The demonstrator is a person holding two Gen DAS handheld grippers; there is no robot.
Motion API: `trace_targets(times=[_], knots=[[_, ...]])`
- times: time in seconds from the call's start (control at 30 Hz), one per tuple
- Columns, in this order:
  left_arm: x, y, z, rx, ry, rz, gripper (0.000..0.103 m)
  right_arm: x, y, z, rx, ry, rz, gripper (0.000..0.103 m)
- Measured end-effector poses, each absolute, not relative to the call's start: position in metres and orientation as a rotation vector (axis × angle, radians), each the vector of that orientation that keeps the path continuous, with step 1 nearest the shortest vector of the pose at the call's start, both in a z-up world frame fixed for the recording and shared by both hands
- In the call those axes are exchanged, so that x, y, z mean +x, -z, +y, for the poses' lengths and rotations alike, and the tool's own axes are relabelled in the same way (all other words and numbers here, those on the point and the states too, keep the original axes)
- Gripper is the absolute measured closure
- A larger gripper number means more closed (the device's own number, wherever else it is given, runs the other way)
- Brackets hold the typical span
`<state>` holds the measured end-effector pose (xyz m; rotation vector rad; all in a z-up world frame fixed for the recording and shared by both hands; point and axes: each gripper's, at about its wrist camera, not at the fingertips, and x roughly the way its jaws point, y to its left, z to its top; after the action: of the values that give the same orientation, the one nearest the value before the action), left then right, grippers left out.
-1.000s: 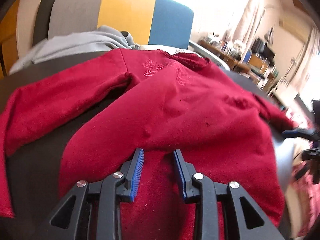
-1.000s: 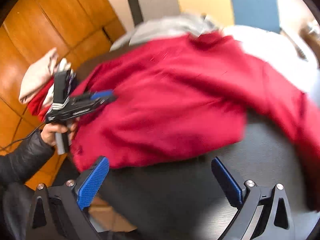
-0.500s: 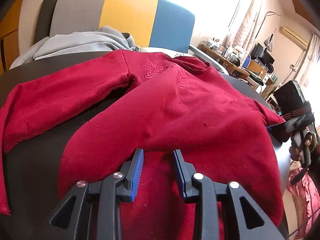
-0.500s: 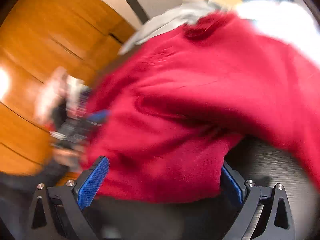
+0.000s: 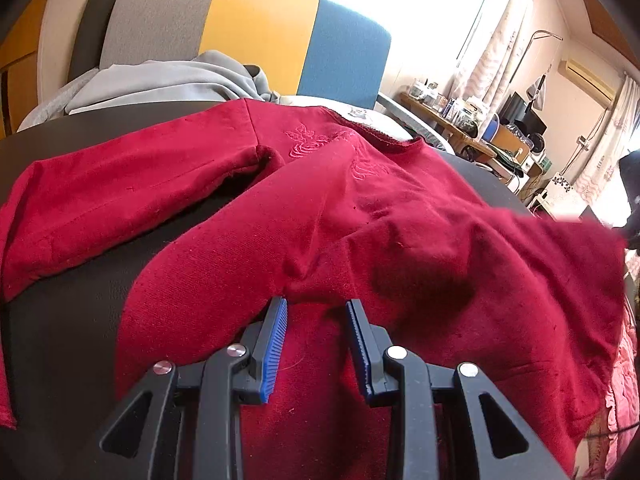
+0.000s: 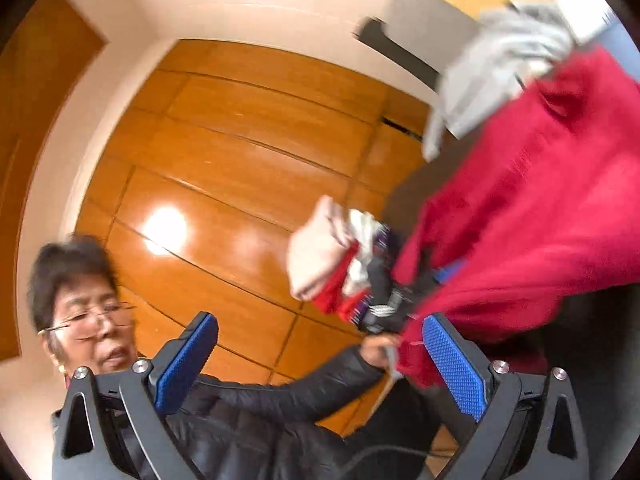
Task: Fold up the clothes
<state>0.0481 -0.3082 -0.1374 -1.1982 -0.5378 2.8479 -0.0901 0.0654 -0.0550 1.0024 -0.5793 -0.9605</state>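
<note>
A dark red sweater (image 5: 360, 232) with embroidery near the collar lies spread on a dark round table (image 5: 64, 312). Its left sleeve (image 5: 120, 192) stretches to the left. Its right side is lifted and blurred at the right edge. My left gripper (image 5: 316, 308) rests on the sweater's hem with its jaws a little apart, cloth between them. My right gripper (image 6: 320, 356) is wide open and empty, turned away from the table. The sweater (image 6: 540, 208) shows blurred at the right of the right wrist view, with its edge beside my right fingertip (image 6: 452, 360).
A grey garment (image 5: 160, 84) lies behind the sweater against a grey, yellow and blue chair back (image 5: 256, 36). A pile of folded clothes (image 6: 332, 256) and wooden panelling (image 6: 240, 184) show in the right wrist view. Cluttered shelves (image 5: 480, 124) stand at the right.
My right gripper has swung left and up, away from the table toward the wooden wall. The sweater's right side has been lifted and is moving. My left gripper has stayed on the hem.
</note>
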Motion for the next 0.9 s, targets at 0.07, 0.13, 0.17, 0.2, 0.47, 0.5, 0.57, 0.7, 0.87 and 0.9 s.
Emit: trace_targets(times=[0.07, 0.13, 0.17, 0.2, 0.47, 0.5, 0.57, 0.7, 0.87, 0.9], knots=[[0.049, 0.138, -0.308, -1.198, -2.848, -0.538, 0.072, -0.083, 0.043, 0.079, 0.994, 1.06, -0.54, 0.0], [0.049, 0.138, -0.309, -1.196, -2.845, -0.542, 0.072, -0.075, 0.045, 0.088, 1.037, 1.166, -0.483, 0.0], [0.049, 0.137, -0.309, -1.195, -2.845, -0.545, 0.072, -0.07, 0.05, 0.09, 1.073, 1.213, -0.45, 0.0], [0.05, 0.137, -0.309, -1.194, -2.844, -0.546, 0.072, -0.064, 0.055, 0.093, 1.109, 1.26, -0.418, 0.0], [0.05, 0.136, -0.308, -1.196, -2.848, -0.541, 0.072, -0.017, 0.133, 0.101, 1.265, 1.598, -0.08, 0.0], [0.05, 0.135, -0.307, -1.199, -2.851, -0.537, 0.072, -0.02, 0.141, 0.098, 1.258, 1.618, -0.096, 0.0], [0.051, 0.134, -0.305, -1.211, -2.86, -0.52, 0.072, -0.024, 0.155, 0.086, 1.267, 1.625, -0.141, 0.0], [0.056, 0.13, -0.299, -1.244, -2.88, -0.438, 0.072, -0.015, 0.164, 0.039, 1.337, 1.63, 0.011, 0.052], [0.074, 0.128, -0.288, -1.278, -2.893, -0.219, 0.072, -0.011, 0.108, 0.049, 1.232, 1.679, 0.102, 0.07], [0.078, 0.127, -0.289, -1.28, -2.887, -0.23, 0.072, -0.01, 0.091, 0.059, 1.197, 1.696, 0.113, 0.07]])
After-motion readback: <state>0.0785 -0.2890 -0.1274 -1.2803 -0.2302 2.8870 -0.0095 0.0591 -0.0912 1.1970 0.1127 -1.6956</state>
